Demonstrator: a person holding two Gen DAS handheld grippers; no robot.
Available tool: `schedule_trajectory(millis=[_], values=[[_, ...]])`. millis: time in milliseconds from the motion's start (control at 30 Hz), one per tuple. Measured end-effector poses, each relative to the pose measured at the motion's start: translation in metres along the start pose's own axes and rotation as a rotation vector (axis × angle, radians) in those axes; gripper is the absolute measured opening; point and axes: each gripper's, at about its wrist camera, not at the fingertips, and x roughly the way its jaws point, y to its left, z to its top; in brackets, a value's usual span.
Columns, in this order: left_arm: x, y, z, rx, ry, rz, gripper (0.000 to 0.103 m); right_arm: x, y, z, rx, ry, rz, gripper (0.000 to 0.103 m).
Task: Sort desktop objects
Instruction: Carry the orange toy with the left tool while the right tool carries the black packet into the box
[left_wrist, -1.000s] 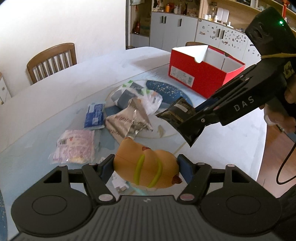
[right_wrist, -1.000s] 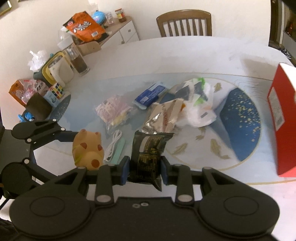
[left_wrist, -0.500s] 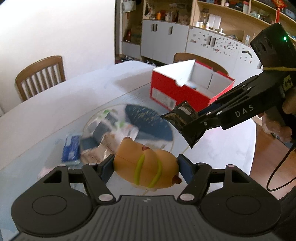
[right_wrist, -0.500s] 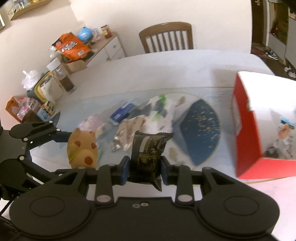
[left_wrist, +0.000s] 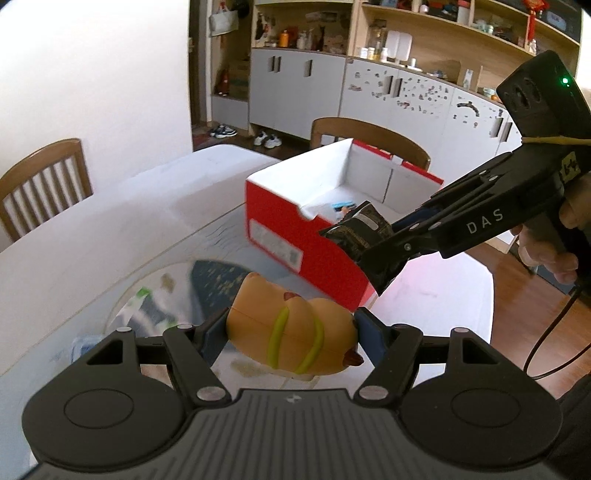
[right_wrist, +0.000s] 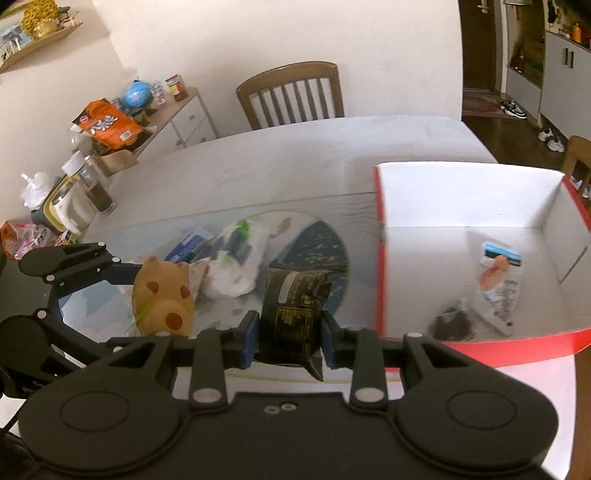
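My left gripper (left_wrist: 291, 328) is shut on an orange-tan pig toy (left_wrist: 291, 328) with green stripes, held above the table; the toy also shows in the right wrist view (right_wrist: 162, 295). My right gripper (right_wrist: 288, 332) is shut on a black snack packet (right_wrist: 293, 314), which also shows in the left wrist view (left_wrist: 360, 232), held near the front wall of the open red box (left_wrist: 295, 236). In the right wrist view the box (right_wrist: 380, 258) holds a white packet (right_wrist: 498, 284) and a dark item (right_wrist: 452, 323).
Loose packets lie on the table: a white plastic bag (right_wrist: 236, 266) and a blue packet (right_wrist: 188, 243). Wooden chairs (right_wrist: 291, 96) stand around the table (right_wrist: 277, 162). A side cabinet (right_wrist: 177, 122) at left carries jars and an orange bag.
Both grippers have lifted and swung right toward the red box with their objects still held. The box now fills more of both views and its inside shows.
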Motion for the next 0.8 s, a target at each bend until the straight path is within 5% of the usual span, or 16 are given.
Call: schedule_trajectory(millis=[800], values=[[0.099,-0.057,0.094,0.103,0.006,-0.063,0.072,-0.018,-0.124,0.021,0.052,-0.02,-0.049,0.033]])
